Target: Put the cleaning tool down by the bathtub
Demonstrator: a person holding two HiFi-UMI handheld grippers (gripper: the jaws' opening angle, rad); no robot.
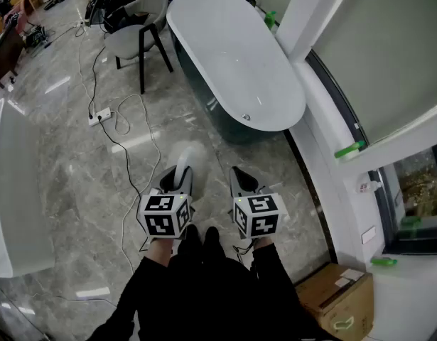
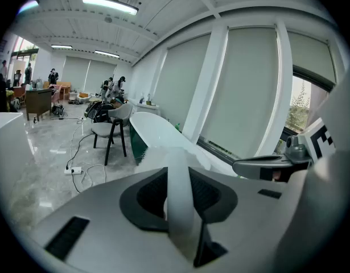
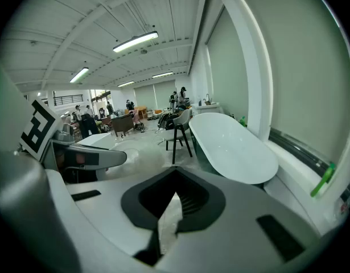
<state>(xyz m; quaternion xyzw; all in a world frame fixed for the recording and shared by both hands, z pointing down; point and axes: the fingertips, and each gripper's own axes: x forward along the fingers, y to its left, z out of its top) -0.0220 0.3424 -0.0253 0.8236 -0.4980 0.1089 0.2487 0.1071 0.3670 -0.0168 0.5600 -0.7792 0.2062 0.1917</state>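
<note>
**Tool in the left gripper, short of the tub**

The tool (image 1: 181, 170) (image 2: 180, 198) is a pale white strip with a blurred head. It stands up between the left gripper's (image 1: 177, 181) (image 2: 181, 193) jaws, which are closed on it. It hangs over the floor (image 1: 69, 162), near the tub's (image 1: 232, 55) (image 2: 157, 138) near end and apart from it. The right gripper (image 1: 242, 182) (image 3: 169, 209), just beside the left, has its jaws drawn together with nothing between them. A chair (image 1: 136, 20) stands left of the tub, and a box (image 1: 339, 297) sits by the wall.
</note>
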